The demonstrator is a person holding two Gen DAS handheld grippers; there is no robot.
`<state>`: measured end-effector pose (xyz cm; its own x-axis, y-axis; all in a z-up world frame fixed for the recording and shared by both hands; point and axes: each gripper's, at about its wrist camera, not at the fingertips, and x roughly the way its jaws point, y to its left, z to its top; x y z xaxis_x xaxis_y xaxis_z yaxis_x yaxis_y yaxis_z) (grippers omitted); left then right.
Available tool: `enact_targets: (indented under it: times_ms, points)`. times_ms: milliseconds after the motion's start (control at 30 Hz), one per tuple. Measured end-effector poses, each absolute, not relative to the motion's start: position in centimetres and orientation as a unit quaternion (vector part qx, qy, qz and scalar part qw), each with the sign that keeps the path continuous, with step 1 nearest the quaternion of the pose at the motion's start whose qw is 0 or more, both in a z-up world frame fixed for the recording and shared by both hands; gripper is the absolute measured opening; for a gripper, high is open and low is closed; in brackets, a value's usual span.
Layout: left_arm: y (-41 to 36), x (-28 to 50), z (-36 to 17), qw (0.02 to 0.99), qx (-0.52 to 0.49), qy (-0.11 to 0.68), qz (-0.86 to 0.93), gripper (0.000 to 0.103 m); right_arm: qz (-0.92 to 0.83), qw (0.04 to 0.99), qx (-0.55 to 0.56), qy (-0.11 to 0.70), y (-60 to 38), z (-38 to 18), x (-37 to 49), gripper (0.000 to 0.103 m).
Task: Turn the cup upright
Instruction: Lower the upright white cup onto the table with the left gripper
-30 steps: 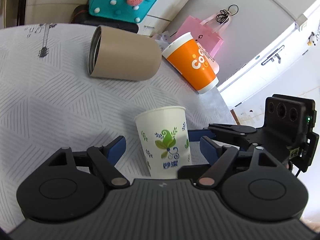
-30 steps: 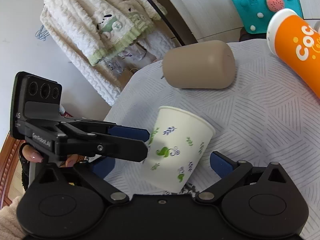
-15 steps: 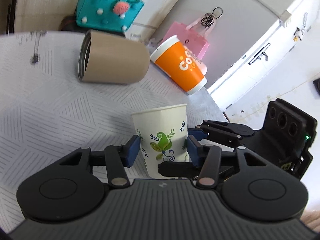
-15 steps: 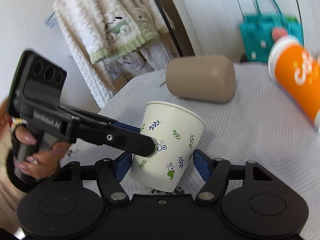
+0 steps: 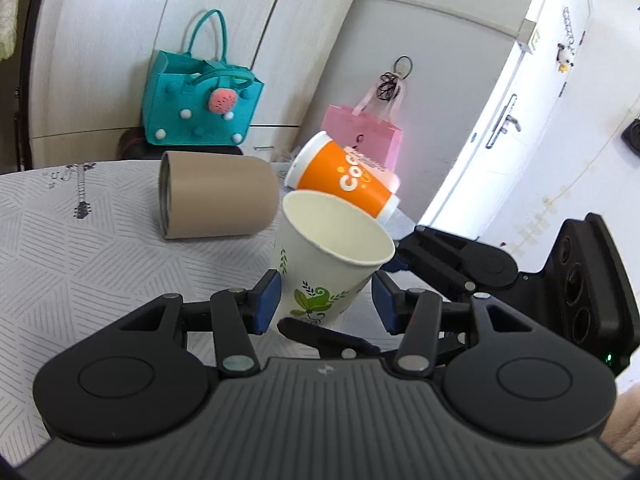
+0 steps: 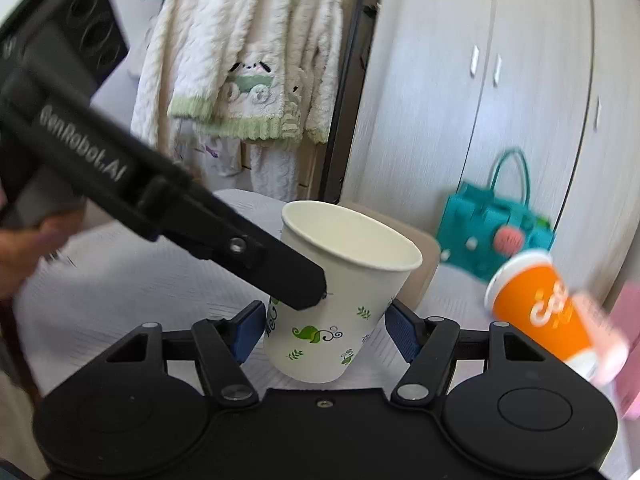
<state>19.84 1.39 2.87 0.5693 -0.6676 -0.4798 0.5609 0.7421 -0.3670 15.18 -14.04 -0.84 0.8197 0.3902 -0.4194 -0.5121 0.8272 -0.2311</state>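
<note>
The white leaf-printed paper cup (image 5: 328, 264) sits mouth-up but tilted; left gripper (image 5: 326, 306) and right gripper (image 6: 326, 330) both bracket it, pads seemingly touching its wall, firmness unclear; an uneven release risks toppling it.

The paper cup (image 5: 328, 256) is sitting between the left tongs (image 5: 326, 306), mouth up, tilting right. Behind it on the surface (image 5: 80, 272), a tumbler (image 5: 218, 196) is lying sideways, with a second cup (image 5: 344, 180) lying just right of it. A felt bag (image 5: 200, 112) is standing beyond the surface, with a gift bag (image 5: 362, 136) hanging to its right.
</note>
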Motion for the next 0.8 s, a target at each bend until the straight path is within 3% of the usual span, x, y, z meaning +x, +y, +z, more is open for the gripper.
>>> enact_targets:
  times_ms: [167, 633, 800]
  points:
    - [1.4, 20.4, 2.1, 0.884, -0.089, 0.312, -0.337, 0.049, 0.224, 0.936, -0.237, 0.135, -12.7, -1.2, 15.2, 0.07]
    - [1.1, 21.2, 1.0, 0.896, -0.078, 0.307, -0.313, 0.049, 0.242, 0.927, -0.205, 0.202, -12.8, -1.8, 17.5, 0.07]
    - [0.7, 20.8, 0.9, 0.901, -0.073, 0.305, -0.301, 0.049, 0.248, 0.918, -0.183, 0.248, -13.0, -2.2, 18.3, 0.065]
